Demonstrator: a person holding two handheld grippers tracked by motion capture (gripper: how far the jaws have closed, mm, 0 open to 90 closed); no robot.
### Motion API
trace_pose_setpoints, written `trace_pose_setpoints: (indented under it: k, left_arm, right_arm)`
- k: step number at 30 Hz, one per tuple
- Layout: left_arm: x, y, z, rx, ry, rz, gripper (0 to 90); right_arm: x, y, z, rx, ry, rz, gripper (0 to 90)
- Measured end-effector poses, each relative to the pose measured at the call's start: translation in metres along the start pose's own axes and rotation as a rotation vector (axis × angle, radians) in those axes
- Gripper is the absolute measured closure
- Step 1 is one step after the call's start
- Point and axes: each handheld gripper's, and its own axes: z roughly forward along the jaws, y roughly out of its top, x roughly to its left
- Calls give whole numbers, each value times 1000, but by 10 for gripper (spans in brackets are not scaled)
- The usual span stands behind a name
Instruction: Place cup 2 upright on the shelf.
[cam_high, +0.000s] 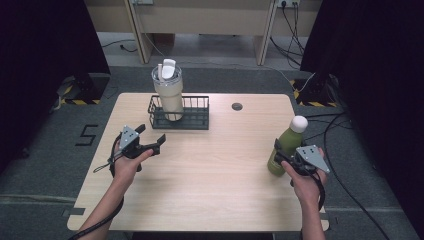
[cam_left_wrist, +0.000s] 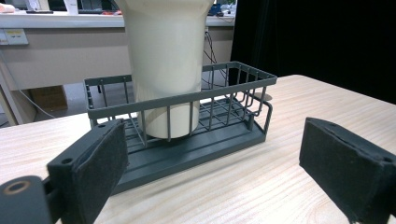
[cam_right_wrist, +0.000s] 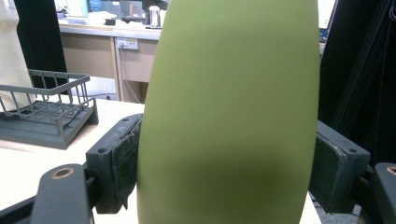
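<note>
High view: right tool (cam_high: 281, 159) clamped on green bottle (cam_high: 283, 148) at tabletop (cam_high: 215, 170) edge, left tool (cam_high: 150, 141) spread apart near wire basket (cam_high: 195, 120).

We list: wooden table (cam_high: 210, 170); wire basket (cam_high: 192, 119) holding cream tumbler (cam_high: 168, 92); green bottle (cam_high: 285, 145) in right gripper (cam_high: 281, 159); left gripper (cam_high: 150, 139) empty.

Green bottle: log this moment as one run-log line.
right tool: shut on green bottle | bottle: upright, near right table edge | left tool: open, empty, facing wire basket | cream tumbler: standing in basket
</note>
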Motion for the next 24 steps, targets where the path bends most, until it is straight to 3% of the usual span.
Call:
trace_pose_setpoints:
  k: [24]
  left_arm:
    - [2,0,-1,-2,-2,-22,102]
  right_arm:
    - [2,2,0,7,-12,5,234]
